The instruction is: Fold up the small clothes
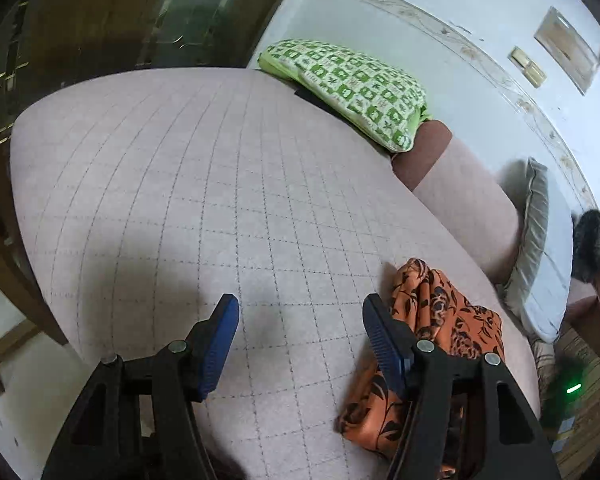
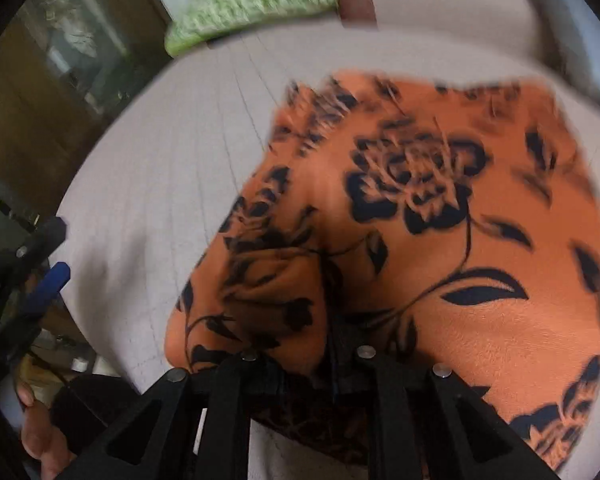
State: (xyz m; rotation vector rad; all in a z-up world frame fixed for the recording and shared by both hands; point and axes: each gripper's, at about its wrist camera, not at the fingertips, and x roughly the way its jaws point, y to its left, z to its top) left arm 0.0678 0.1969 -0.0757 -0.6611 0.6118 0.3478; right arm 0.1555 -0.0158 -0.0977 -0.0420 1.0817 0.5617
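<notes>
Left tongs [image 1: 300, 332] stood wide apart over the bare quilted bed [image 1: 180, 184], holding nothing. Right tongs [image 2: 306, 354] were closed on the orange floral cloth [image 2: 440, 240]; the tips were buried in a fold, so the grip depth could not be read. The cloth sat at the near right part of the bed, bunched and partly lifted, just beside the right finger of the left tongs in the left view [image 1: 432, 320]. Right view was motion-blurred. Risks, as judged: the pinch may take only one layer, so a pull would drag the cloth into a tighter heap and not spread it; a thin, slippery-looking fabric could slide out of the pads; with the cloth close to the bed edge, a release might let it fall off. The left tongs have no hold yet, so any spreading now would be one-sided and skewed. Orientation: the bunch's long axis appeared to run from near the holder away toward the green pillow [image 1: 352, 88]; which end is hem or neck could not be told.
</notes>
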